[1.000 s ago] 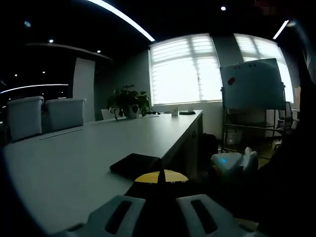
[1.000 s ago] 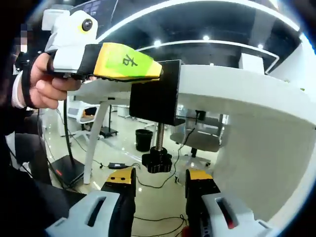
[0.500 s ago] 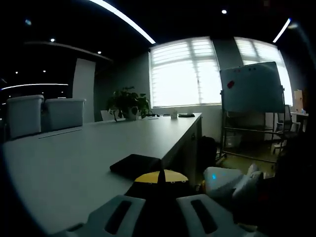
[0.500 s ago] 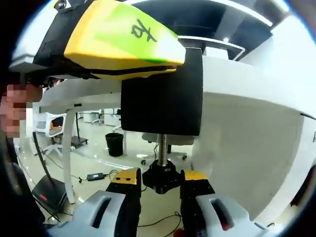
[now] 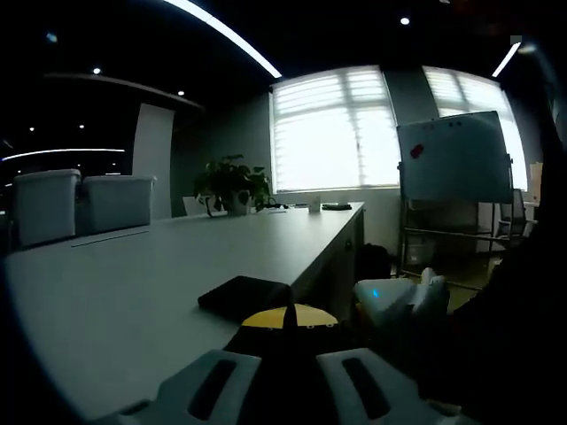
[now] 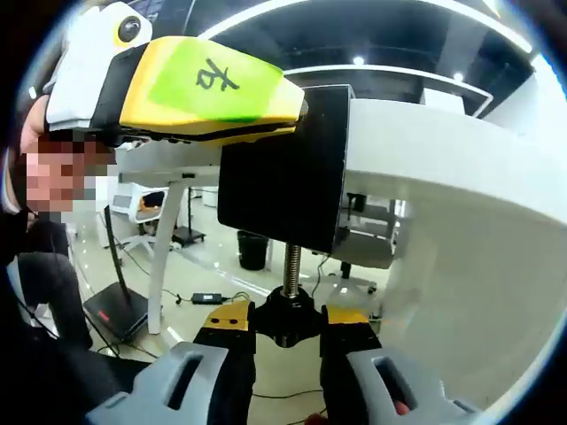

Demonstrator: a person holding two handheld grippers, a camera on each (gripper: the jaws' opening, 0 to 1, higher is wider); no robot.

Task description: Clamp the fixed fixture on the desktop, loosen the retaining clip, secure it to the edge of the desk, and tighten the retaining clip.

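Dim office, long grey worktop (image 5: pixel 159 266). Black fixture (image 6: pixel 283 181) sits on its edge; right gripper (image 6: pixel 288 323) fingers pinch its screw knob (image 6: pixel 285 320); left gripper (image 5: pixel 285 329) seemingly pinches the fixture's top.

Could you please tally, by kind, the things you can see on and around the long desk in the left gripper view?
Flat black item on the desk: 1
Potted plant: 1
Chairs: 2
Whiteboard on a stand: 1
Hand-held gripper entering from the right: 1
Total: 6
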